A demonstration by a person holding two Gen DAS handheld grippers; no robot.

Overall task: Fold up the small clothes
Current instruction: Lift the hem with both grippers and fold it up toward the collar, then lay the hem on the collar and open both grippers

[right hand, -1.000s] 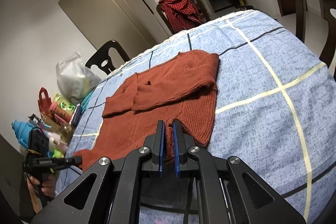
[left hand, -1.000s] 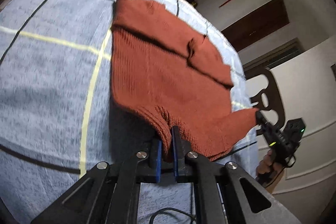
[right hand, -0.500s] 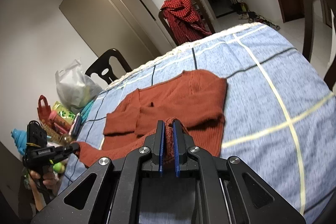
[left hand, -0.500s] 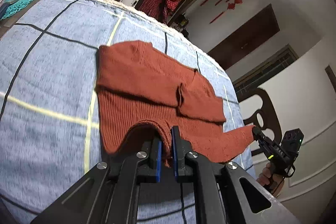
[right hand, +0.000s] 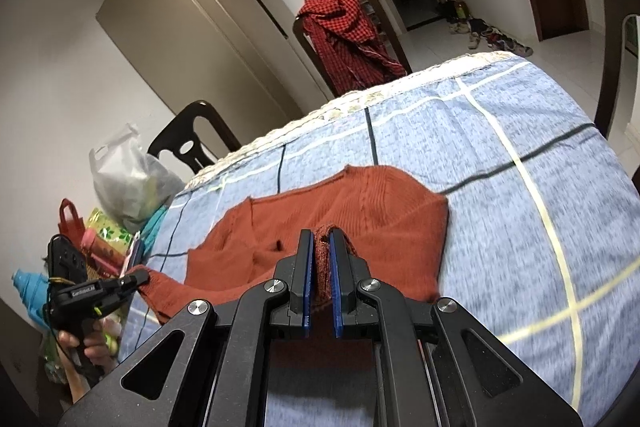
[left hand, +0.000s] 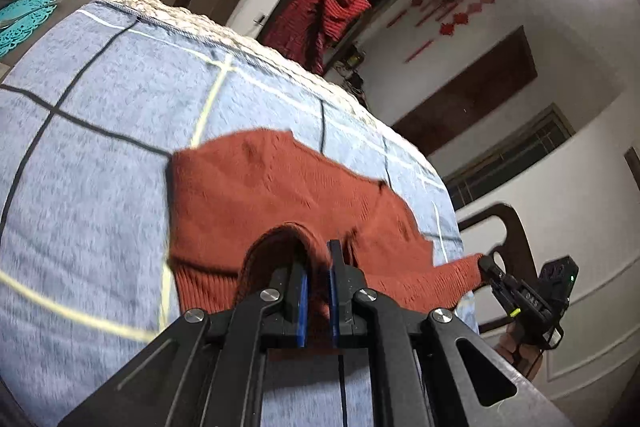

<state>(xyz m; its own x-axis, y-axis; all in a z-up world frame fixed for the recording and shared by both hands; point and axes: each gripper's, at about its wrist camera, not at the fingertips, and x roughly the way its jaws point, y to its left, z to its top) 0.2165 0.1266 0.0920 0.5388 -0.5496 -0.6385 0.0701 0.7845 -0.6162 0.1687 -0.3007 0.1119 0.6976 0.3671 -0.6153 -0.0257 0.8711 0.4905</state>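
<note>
Left wrist view: left tongs are clamped tight on the ribbed hem of the rust knit sweater, fabric bunched between the blue pads, a loop of hem arching up just left of them. Right tongs show at the far hem corner, also pinching knit, with a hand under the handle. Right wrist view confirms it: right tongs closed on a wad of hem, left tongs at the other corner gripping the knit. Sweater lies mid-surface on the blue checked cloth, sleeves already folded in across the chest, collar end toward the cloth's braided far edge, hem end lifted off the cloth near the tongs. Step in hand, as I judge it: bottom-to-top fold, both hem corners raised and carried toward the collar. Next move calls for keeping both corners level and taut, laying the hem flush along the collar edge, then parting both tongs together so the fold doesn't skew. Risk: the stretchy knit sags between the two grips and wrinkles. Red checked garment on a chair beyond the sweater is not involved.
</note>
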